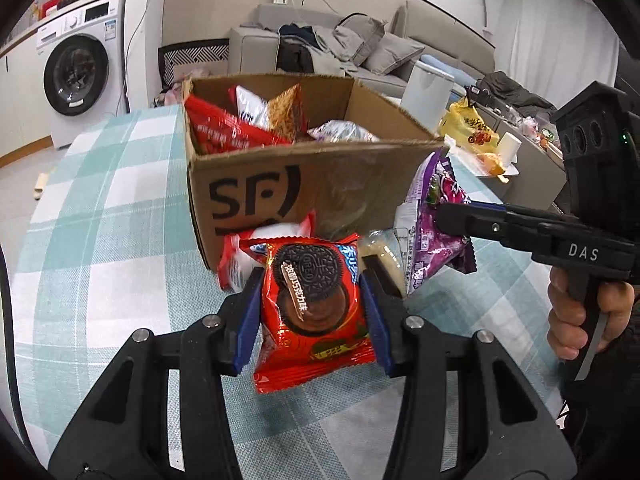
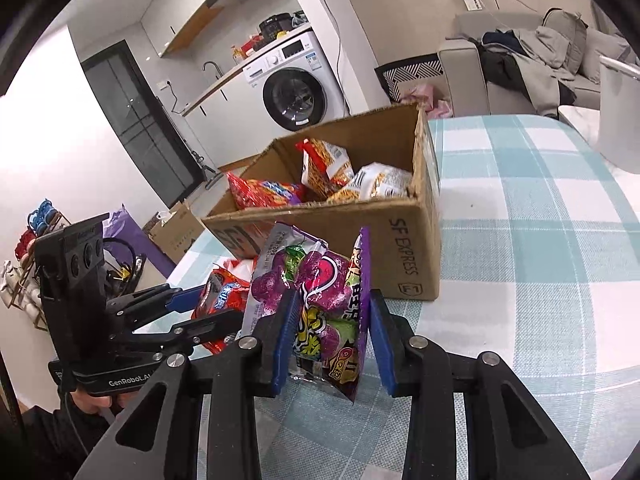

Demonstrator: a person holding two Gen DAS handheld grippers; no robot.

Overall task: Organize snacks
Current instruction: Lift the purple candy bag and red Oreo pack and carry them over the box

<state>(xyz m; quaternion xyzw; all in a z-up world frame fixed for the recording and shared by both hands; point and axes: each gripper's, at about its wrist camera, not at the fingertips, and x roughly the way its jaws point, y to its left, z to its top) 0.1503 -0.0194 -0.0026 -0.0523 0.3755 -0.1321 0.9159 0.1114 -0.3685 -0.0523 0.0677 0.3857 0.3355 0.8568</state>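
My left gripper (image 1: pixel 310 304) is shut on a red Oreo packet (image 1: pixel 314 300) and holds it just in front of the cardboard box (image 1: pixel 320 184). My right gripper (image 2: pixel 330 340) is shut on a purple candy bag (image 2: pixel 320 304), held by the box's near corner. In the left wrist view the right gripper (image 1: pixel 448 220) grips the purple bag (image 1: pixel 432 216) from the right. The left gripper (image 2: pixel 200 312) with the red packet (image 2: pixel 222 300) shows in the right wrist view. The open box (image 2: pixel 404 248) holds several snack bags.
A white and red packet (image 1: pixel 236 260) and a pale yellow packet (image 1: pixel 386 252) lie on the checked tablecloth (image 1: pixel 112 208) against the box front. A white bin (image 1: pixel 426 92) and a yellow bag (image 1: pixel 468 122) are beyond the table's right edge.
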